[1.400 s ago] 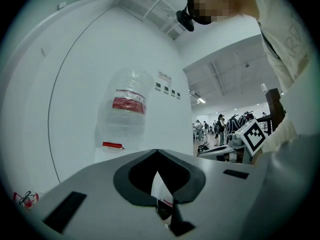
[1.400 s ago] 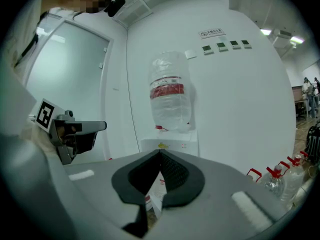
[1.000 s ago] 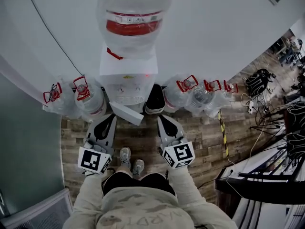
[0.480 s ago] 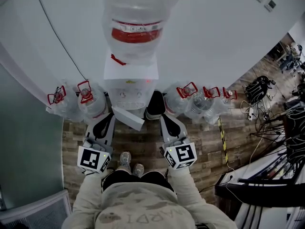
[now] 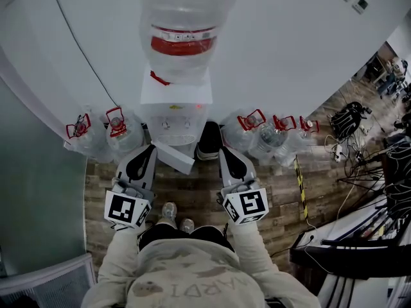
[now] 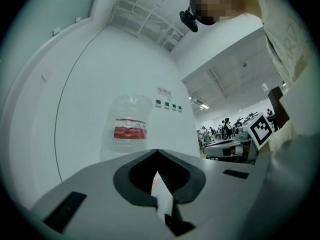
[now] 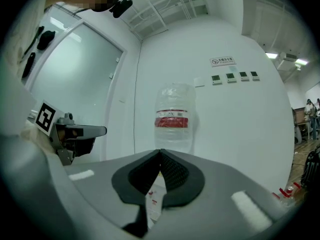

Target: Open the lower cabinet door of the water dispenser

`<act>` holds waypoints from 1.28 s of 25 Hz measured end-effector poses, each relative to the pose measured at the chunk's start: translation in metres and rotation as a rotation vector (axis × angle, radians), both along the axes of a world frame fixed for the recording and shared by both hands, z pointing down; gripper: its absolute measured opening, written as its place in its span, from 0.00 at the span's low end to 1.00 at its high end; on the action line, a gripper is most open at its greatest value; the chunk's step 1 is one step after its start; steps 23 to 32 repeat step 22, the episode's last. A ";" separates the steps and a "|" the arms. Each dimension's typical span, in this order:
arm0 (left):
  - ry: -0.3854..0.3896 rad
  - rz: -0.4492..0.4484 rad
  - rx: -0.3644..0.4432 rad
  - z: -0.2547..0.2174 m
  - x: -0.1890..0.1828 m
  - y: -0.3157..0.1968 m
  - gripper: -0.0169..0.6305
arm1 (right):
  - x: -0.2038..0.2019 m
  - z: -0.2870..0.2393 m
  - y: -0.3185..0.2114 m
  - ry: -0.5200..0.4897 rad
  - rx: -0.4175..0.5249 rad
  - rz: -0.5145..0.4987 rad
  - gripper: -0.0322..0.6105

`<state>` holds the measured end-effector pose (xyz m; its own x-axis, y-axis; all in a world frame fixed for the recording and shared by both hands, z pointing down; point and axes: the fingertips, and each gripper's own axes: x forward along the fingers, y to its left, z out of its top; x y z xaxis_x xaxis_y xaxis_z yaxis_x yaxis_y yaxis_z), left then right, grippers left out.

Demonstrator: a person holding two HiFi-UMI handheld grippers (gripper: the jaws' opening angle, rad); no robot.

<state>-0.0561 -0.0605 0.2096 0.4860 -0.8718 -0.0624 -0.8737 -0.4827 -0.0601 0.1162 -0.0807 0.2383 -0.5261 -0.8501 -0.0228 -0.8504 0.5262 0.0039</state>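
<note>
The white water dispenser [image 5: 173, 98] stands against the wall with a big clear bottle [image 5: 180, 31] on top, also seen as the bottle [image 6: 129, 129] and the bottle [image 7: 173, 119]. Its lower cabinet door [image 5: 172, 157] stands swung out to the left, baring the dark cabinet opening [image 5: 209, 140]. My left gripper [image 5: 149, 149] is held just left of the door, shut and holding nothing, with its tips [image 6: 157, 151] meeting. My right gripper [image 5: 225, 151] hovers in front of the opening's right side, also shut and holding nothing, its tips [image 7: 160, 151] together.
Spare water bottles with red handles stand on the wooden floor at the left [image 5: 119, 133] and at the right [image 5: 260, 133] of the dispenser. Cables and black gear [image 5: 350, 111] lie at the right, beside a yellow-black strip [image 5: 300, 178]. A glass partition [image 5: 32, 191] is at the left.
Both grippers have risen and sit a little nearer the dispenser in the head view. They stay shut. The cabinet door stays swung open.
</note>
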 end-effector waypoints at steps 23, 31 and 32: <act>0.022 -0.006 0.027 -0.012 0.010 0.013 0.03 | 0.006 -0.023 0.015 0.009 0.058 -0.011 0.06; 0.022 -0.006 0.027 -0.012 0.010 0.013 0.03 | 0.006 -0.023 0.015 0.009 0.058 -0.011 0.06; 0.022 -0.006 0.027 -0.012 0.010 0.013 0.03 | 0.006 -0.023 0.015 0.009 0.058 -0.011 0.06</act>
